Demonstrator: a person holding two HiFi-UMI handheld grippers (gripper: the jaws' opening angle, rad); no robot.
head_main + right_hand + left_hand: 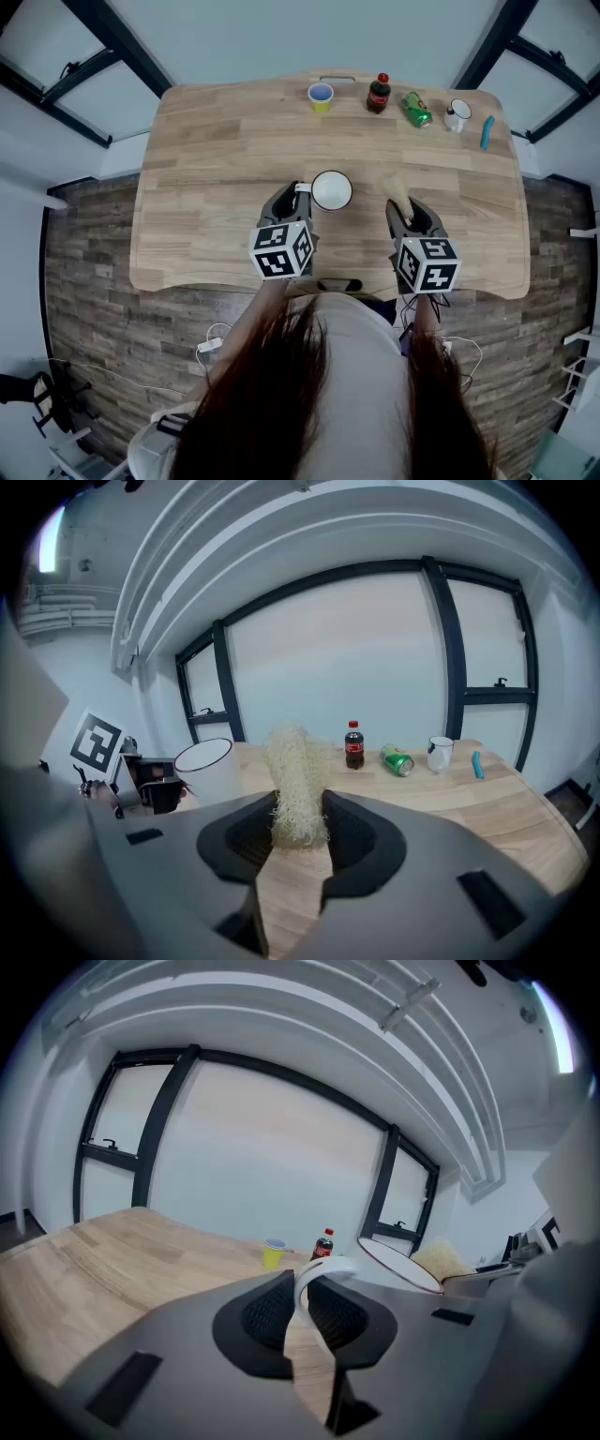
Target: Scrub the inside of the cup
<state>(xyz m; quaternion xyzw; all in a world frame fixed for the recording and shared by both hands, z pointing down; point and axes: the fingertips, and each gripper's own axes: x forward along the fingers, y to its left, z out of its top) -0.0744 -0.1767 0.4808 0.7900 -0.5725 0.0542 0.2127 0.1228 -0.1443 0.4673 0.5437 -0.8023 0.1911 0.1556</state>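
A white cup point(332, 190) stands upright near the middle of the wooden table point(206, 159). Its handle point(319, 1277) points left, and my left gripper point(293, 202) is shut on that handle. In the left gripper view the cup's rim point(398, 1264) shows to the right of the jaws. My right gripper point(409, 212) is shut on a pale fibrous scrubber point(295, 785), which sticks up from between the jaws. The scrubber point(396, 190) is to the right of the cup, outside it. In the right gripper view the cup point(208, 767) stands left of the scrubber.
Along the far edge stand a yellow cup point(321, 97), a dark soda bottle point(379, 93), a green can point(417, 109) on its side, a small white mug point(457, 114) and a blue object point(487, 132). The near table edge lies just under both grippers.
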